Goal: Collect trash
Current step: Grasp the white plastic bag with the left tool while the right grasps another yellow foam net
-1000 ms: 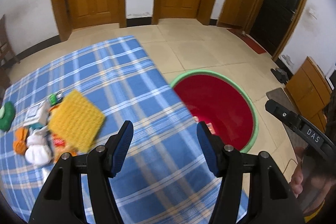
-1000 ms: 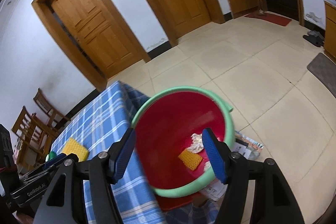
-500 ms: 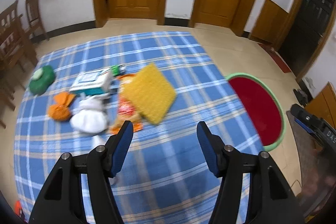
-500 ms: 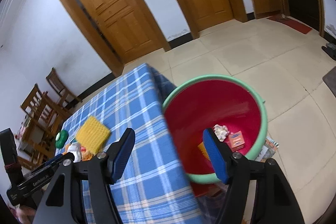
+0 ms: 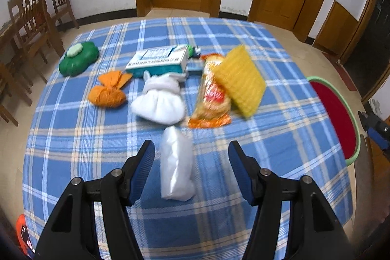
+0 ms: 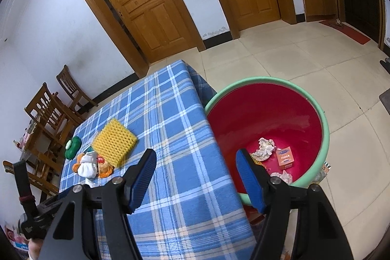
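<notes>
Bucket (image 6: pixel 325 123) abuts table edge (image 6: pixel 214 135); right tool (image 6: pixel 196 172) agape above edge.

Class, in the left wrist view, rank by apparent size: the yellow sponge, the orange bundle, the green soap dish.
1. yellow sponge
2. and 3. green soap dish and orange bundle look alike; the dish lies farther off, so no ranking.

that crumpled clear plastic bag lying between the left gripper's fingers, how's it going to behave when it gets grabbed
The crumpled clear plastic bag will probably collapse under the left gripper, since it looks thin, soft and puffed. It seems very light, so it may slide on the blue checked tablecloth if nudged. Its glossy film could slip between the pads.
</notes>
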Demonstrator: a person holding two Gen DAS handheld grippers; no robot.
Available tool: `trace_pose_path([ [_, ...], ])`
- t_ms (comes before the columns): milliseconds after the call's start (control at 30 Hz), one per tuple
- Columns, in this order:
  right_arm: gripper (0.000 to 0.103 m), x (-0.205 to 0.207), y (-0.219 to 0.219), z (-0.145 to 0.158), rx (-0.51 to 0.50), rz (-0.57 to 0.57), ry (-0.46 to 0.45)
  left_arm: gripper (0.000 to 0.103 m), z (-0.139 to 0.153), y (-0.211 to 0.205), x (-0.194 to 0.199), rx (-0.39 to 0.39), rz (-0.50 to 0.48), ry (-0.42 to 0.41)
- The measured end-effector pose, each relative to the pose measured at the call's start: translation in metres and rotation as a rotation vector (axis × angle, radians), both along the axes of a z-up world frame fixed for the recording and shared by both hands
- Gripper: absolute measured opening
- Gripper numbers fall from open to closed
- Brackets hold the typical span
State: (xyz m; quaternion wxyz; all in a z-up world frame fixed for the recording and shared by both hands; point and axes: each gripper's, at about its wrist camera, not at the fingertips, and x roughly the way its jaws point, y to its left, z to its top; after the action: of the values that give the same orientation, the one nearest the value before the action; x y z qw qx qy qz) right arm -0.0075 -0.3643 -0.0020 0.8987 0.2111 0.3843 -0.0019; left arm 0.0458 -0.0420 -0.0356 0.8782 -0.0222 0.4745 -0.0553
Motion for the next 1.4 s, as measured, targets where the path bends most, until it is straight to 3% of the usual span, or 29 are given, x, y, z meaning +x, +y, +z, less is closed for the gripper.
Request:
trace_pose_path([
  [133,0.071,0.004,0.011,-0.003,-0.005,0.018,0.010,0.058,-0.014,0.009,-0.001,-0.031,0.001,0.041],
  [333,0.071,0.007,0.027,-0.007,-0.018,0.042,0.027,0.034,-0.025,0.018,-0.003,-0.069,-0.016,0.053],
  [433,0.071,0.010,0.036,-0.006,-0.026,0.064,0.034,0.028,-0.025,0.021,-0.005,-0.089,-0.025,0.041],
  [467,0.071,0.010,0.039,-0.006,-0.028,0.072,0.035,0.027,-0.024,0.022,-0.004,-0.067,-0.014,0.031],
  [833,0.072,0.034,0.083,-0.009,-0.039,0.179,0.062,0.026,0.001,0.050,-0.002,-0.155,0.036,-0.047],
  [1033,0.073,0.060,0.106,-0.011,-0.035,0.229,0.076,0.026,0.019,0.065,0.006,-0.152,0.066,-0.114],
  [1167,0.080,0.078,0.126,-0.015,-0.018,0.261,0.084,0.026,0.022,0.073,0.018,-0.153,0.076,-0.139],
  [1400,0.080,0.110,0.156,-0.030,-0.026,0.280,0.120,0.026,0.020,0.083,0.032,-0.161,0.071,-0.154],
])
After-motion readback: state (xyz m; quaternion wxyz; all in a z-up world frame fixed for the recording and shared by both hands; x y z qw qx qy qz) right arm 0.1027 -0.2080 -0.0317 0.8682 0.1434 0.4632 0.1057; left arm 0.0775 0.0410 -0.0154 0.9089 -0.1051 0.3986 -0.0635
